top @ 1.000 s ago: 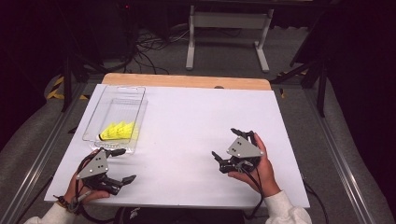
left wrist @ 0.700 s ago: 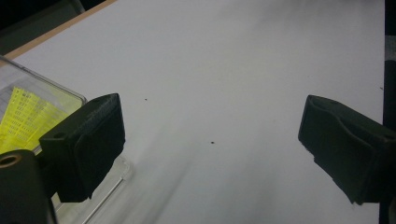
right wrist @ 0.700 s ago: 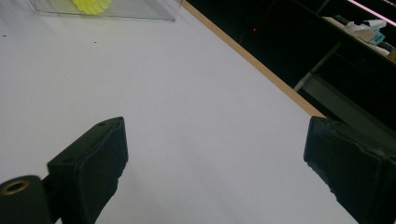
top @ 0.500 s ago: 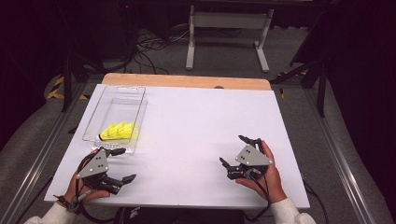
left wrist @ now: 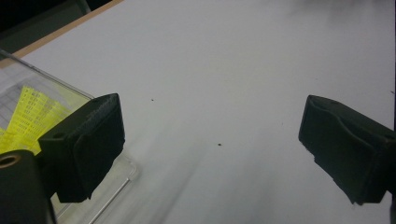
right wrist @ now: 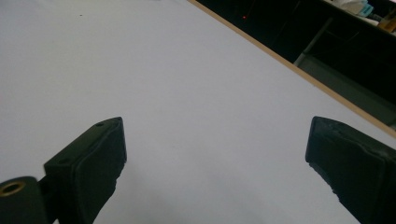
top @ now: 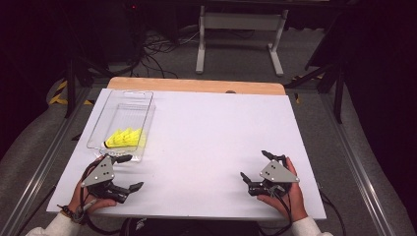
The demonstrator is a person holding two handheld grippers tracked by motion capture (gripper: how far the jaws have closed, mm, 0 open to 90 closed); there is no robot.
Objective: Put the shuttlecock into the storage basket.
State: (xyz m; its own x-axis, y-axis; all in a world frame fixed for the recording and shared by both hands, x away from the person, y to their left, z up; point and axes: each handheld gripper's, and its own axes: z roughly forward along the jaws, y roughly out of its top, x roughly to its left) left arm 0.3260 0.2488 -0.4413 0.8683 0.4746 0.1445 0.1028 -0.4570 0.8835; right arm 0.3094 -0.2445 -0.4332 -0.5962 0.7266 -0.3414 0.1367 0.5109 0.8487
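Yellow fan-shaped paper pieces [top: 125, 138] lie in a clear plastic rectangular tray [top: 114, 110], at approx. 10 o'clock on the white table top [top: 211, 132], toward the near end of the tray. Left gripper [top: 128, 173], black w/ grey three-cornered plate, sits at approx. 7 o'clock near the table's front edge, just in front of the tray's near end; jaws spread wide, nothing between them. In the left gripper view one jaw overlaps the tray's corner [left wrist: 126, 170], w/ yellow pieces [left wrist: 28, 119] seen through the clear wall; can't tell if it touches. Right gripper [top: 255, 167], same build, rests at approx. 5 o'clock, well apart from the tray; jaws likewise wide apart, gripping nothing, bare table [right wrist: 187, 93] between them. A hand holds each gripper from the near side.
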